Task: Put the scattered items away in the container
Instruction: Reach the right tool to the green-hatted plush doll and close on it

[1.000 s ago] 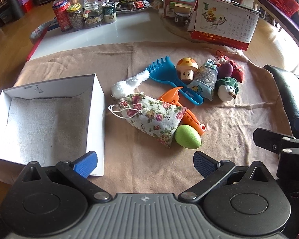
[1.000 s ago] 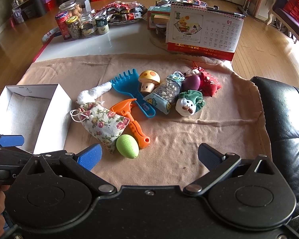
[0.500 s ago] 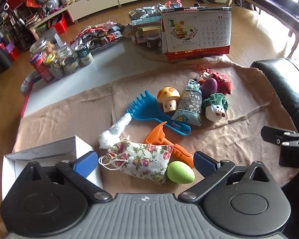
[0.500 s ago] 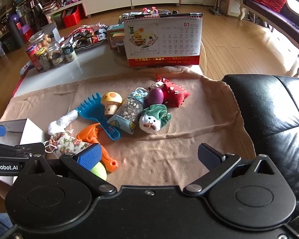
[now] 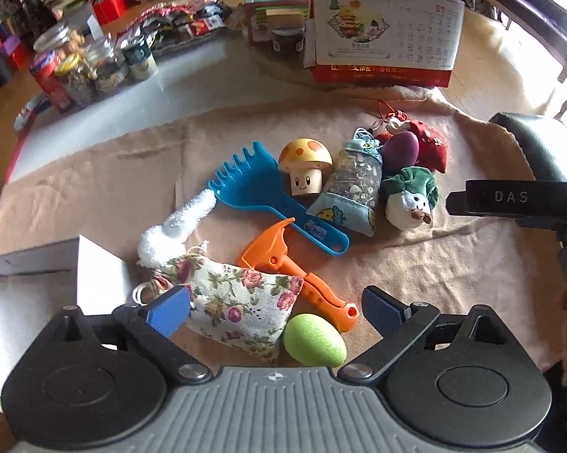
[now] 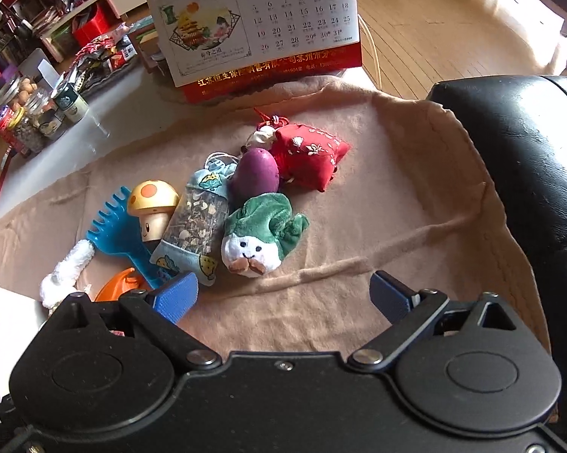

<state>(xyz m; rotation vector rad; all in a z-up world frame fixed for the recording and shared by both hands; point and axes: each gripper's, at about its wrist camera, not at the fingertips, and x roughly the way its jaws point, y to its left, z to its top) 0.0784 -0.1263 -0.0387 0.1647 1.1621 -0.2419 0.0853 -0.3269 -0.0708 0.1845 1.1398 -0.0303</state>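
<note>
The left tool (image 5: 275, 309) has swung away from the white cardboard box (image 5: 94, 275) and now hangs over the near end of the pile, its blue-padded jaws wide but just starting to close, with the floral cloth drawstring pouch (image 5: 241, 302), the light green plastic egg (image 5: 313, 341) and the handle of the orange plastic toy axe (image 5: 283, 264) lying between them, none of them pressed yet. A second ago the box filled the left half of that camera's view; now only its near corner shows, just left of the pouch, so the box has slipped behind the tool and anything grasped must be carried back that way. The right tool (image 6: 283, 298) has dropped and closed in on the pile as well, jaws likewise wide and beginning to narrow over bare tan cloth (image 6: 359, 226), nothing between them; the white-faced plush with a green hat (image 6: 260, 234) lies just beyond its left pad. Beyond the pouch lie the fluffy white plush piece (image 5: 173, 226), the blue plastic rake (image 5: 253, 192), the yellow mushroom figure (image 5: 306, 166), the clear pouch with blue trim (image 5: 355, 185), the purple egg (image 6: 255, 173) and the red cloth sachet (image 6: 309, 154). Every item is on the cloth covering the desk, none boxed; I judge both tools are committing to a first pick.
</note>
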